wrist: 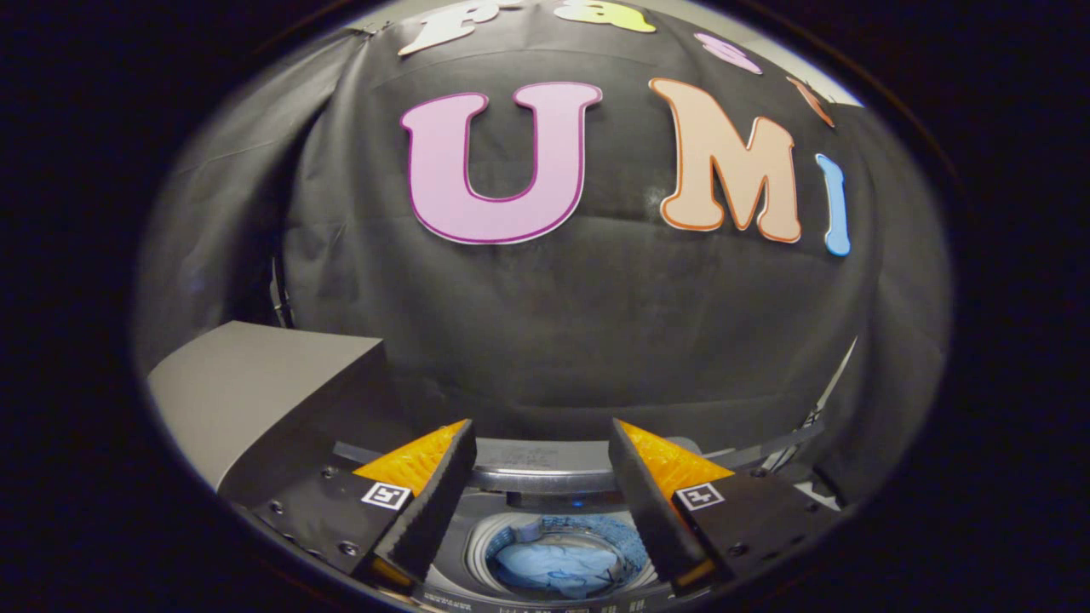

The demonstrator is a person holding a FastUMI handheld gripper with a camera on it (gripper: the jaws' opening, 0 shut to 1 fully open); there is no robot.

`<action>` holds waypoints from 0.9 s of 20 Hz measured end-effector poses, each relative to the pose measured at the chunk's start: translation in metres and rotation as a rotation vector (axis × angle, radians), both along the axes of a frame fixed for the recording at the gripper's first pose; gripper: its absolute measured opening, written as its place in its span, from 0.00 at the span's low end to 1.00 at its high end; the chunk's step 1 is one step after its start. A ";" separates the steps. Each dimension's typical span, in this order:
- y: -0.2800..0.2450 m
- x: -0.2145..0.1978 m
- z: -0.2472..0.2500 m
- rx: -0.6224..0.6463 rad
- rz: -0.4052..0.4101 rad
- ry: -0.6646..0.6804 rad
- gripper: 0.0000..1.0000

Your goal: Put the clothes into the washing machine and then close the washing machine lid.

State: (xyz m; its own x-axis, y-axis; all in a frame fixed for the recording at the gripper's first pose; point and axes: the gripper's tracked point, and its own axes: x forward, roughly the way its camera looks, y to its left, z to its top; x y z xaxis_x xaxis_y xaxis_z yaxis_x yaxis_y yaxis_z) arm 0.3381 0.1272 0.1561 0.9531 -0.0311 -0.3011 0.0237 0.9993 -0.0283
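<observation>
Looking down, you see the claw [542,438] open and empty above the washing machine [545,464]; crumpled light-blue clothes [553,566] lie inside its drum, lid [255,400] raised.

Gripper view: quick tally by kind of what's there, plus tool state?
Washing machine, lid up: 1
Blue clothes in the drum: 1 bundle; pieces can't be told apart
Grey box beside the machine: 1
Tool, open, nothing between its fingers, above the drum: 1
Total: 4
</observation>
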 end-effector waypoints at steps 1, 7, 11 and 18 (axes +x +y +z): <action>-0.001 -0.006 -0.006 0.002 0.001 0.015 0.97; -0.006 -0.019 -0.020 -0.006 0.012 0.035 0.97; -0.006 -0.025 -0.017 -0.005 0.017 0.013 0.97; -0.012 -0.041 -0.013 0.000 0.010 -0.035 0.97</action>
